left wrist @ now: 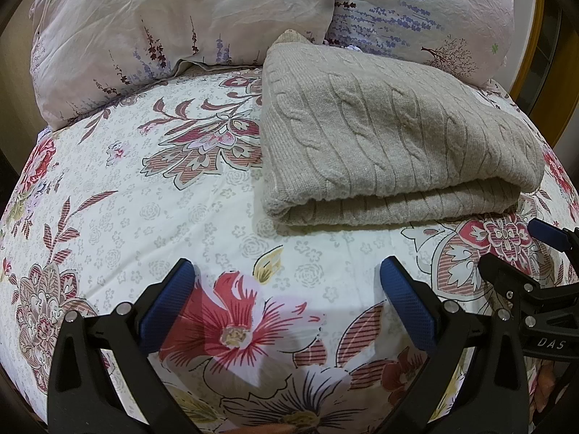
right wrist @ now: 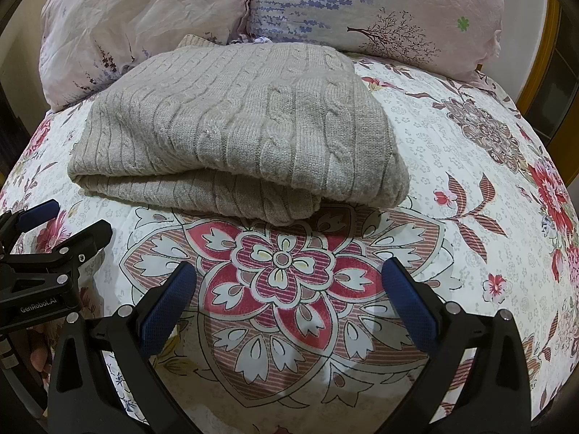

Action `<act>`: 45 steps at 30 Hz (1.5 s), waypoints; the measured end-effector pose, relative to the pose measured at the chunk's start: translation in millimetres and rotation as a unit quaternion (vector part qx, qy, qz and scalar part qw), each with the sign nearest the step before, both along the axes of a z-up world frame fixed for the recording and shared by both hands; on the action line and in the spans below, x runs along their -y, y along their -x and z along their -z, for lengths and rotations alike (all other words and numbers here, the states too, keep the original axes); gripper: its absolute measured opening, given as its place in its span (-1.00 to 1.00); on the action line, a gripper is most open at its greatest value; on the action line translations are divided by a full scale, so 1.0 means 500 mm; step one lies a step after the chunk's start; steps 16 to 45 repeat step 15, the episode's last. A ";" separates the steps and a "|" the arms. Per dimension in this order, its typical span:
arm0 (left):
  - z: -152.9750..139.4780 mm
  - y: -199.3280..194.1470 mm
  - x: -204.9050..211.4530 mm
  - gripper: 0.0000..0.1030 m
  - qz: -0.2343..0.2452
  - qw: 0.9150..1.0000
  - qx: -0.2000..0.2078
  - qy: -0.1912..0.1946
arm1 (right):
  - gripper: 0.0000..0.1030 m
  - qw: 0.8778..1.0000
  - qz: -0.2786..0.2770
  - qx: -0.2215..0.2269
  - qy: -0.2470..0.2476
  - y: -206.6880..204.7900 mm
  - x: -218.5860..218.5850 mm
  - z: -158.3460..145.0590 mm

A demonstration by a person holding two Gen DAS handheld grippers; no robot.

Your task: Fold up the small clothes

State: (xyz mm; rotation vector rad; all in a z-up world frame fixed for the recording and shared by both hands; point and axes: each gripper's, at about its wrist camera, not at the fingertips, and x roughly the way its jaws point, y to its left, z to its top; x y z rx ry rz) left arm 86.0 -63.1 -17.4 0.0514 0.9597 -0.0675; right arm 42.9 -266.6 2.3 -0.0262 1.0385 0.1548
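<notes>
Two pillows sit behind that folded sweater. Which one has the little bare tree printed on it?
The right-hand pale floral pillow, with a dark branching tree beside purple sprigs. The pinkish left-hand pillow shows only flower stalks behind the beige cable-knit sweater.

Beige cable-knit wool sweater: uniform oatmeal tone, braided relief. White cotton bedsheet at 6 o'clock: red, pink and brown floral medallions, grey rosettes. Pale pink pillows at 12 o'clock: purple lavender sprigs. Gripper pads: textured blue on black.

Folded beige cable-knit sweater, flat on the floral bedsheet.
</notes>
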 end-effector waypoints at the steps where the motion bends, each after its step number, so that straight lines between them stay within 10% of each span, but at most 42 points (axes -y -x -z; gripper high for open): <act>1: 0.000 0.001 0.003 0.97 0.000 1.000 0.000 0.000 | 0.97 1.000 0.000 0.000 0.000 0.001 0.001 0.000; 45: 0.000 0.000 0.001 0.97 0.000 1.000 0.000 0.000 | 0.97 1.000 0.001 0.000 0.000 -0.001 -0.002 0.000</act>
